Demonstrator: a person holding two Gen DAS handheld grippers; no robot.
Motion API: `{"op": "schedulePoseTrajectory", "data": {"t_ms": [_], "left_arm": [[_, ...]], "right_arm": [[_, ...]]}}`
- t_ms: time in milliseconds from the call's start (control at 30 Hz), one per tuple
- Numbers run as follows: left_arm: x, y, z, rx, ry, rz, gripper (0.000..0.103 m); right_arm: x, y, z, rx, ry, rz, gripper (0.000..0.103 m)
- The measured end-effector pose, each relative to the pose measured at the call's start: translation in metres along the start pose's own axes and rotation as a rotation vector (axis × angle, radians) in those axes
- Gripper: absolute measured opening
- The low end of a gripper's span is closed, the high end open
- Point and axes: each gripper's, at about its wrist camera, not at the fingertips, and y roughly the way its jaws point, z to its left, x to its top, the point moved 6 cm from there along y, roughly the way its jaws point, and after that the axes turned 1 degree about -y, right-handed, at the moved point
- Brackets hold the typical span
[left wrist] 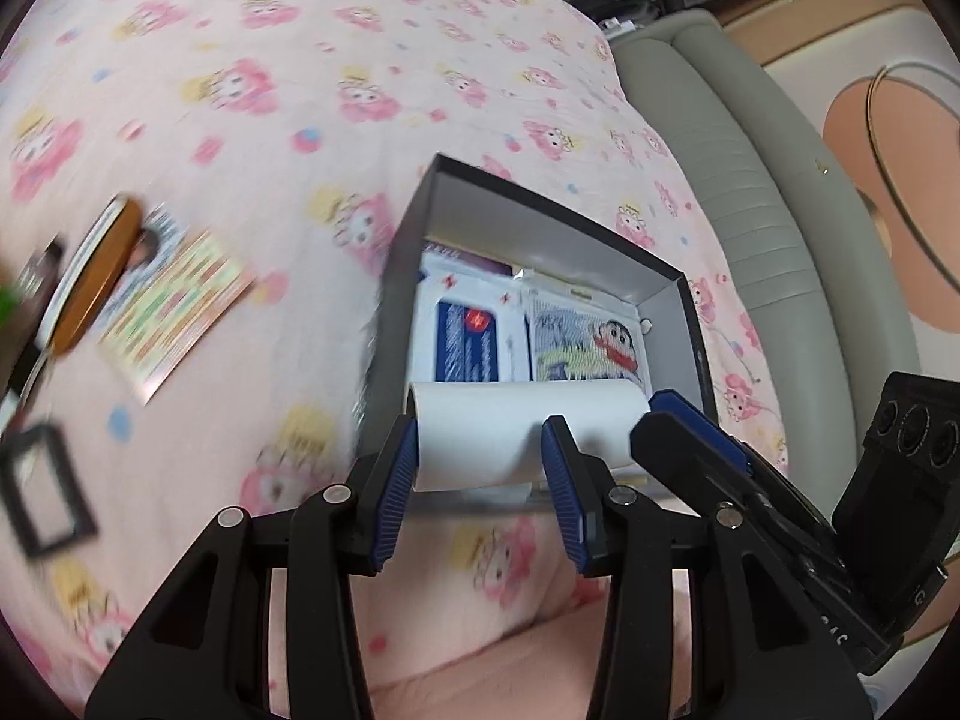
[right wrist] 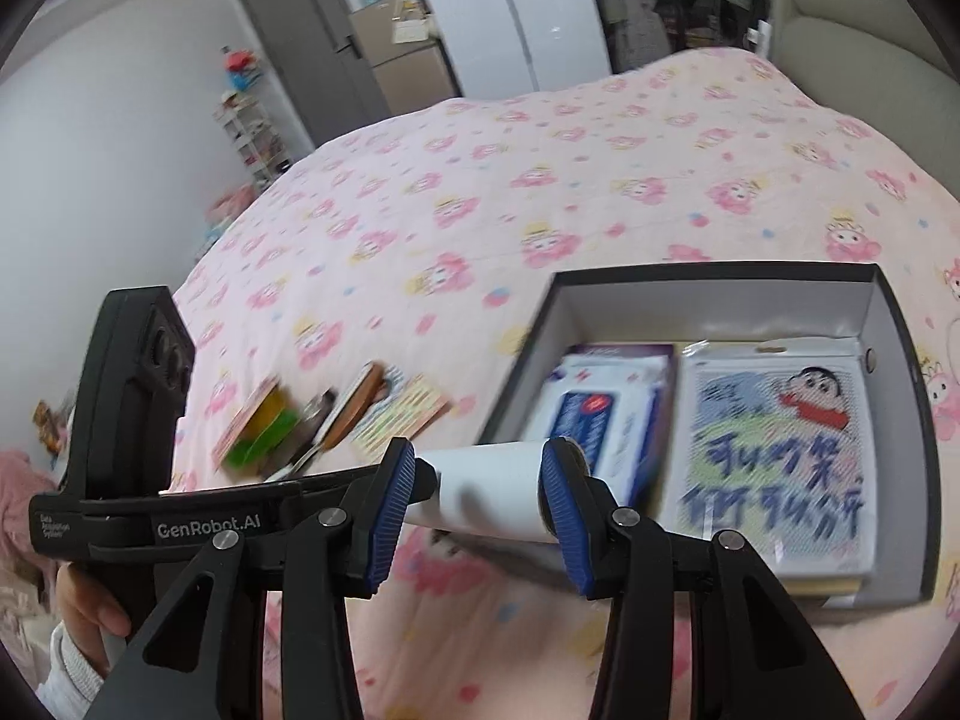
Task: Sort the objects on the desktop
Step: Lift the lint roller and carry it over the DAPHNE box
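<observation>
**A:** so where's the white roll (right wrist: 489, 492) at? Smooth white cylinder, looks like paper or plastic, no print I can make out.

**B:** hanging over the near edge of the dark box (right wrist: 900, 360), one end poking in. Both grippers have it. The right gripper (right wrist: 480, 495) pinches it between its ribbed blue pads, and the left gripper (left wrist: 480, 462) has its pads against it too, one at the left end.

**A:** what's in the box?

**B:** Pale inner walls, and two flat packs side by side. A white wet-wipe pack (right wrist: 606, 414) with a blue label, text too blurry to read, and a cartoon-boy pouch (right wrist: 780, 456) with blue handwritten-style characters.

**A:** and outside it?

**B:** pink bedspread (right wrist: 480, 180) with a cartoon print, soft and quilted. A colourful card (left wrist: 174, 312) and a round brown-rimmed disc (left wrist: 90, 276) lie to the left. The left gripper's body reads "GenRobot.AI".
</observation>
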Motion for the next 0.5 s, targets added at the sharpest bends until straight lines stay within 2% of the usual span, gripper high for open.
{"op": "schedulePoseTrajectory", "data": {"t_ms": [167, 267, 367, 500], "left_arm": [[0.019, 0.042, -0.012, 0.062, 0.049, 0.044, 0.040], [0.019, 0.059, -0.015, 0.104, 0.093, 0.060, 0.040], [0.020, 0.070, -0.013, 0.129, 0.101, 0.076, 0.041], [0.025, 0.061, -0.012, 0.183, 0.126, 0.030, 0.046]], "right_arm": [[0.008, 0.034, -0.048, -0.055, 0.071, 0.059, 0.041], [0.000, 0.042, -0.069, -0.040, 0.132, 0.065, 0.041], [-0.005, 0.047, -0.076, -0.021, 0.155, 0.063, 0.041], [-0.005, 0.047, -0.070, 0.024, 0.148, 0.048, 0.041]]}}
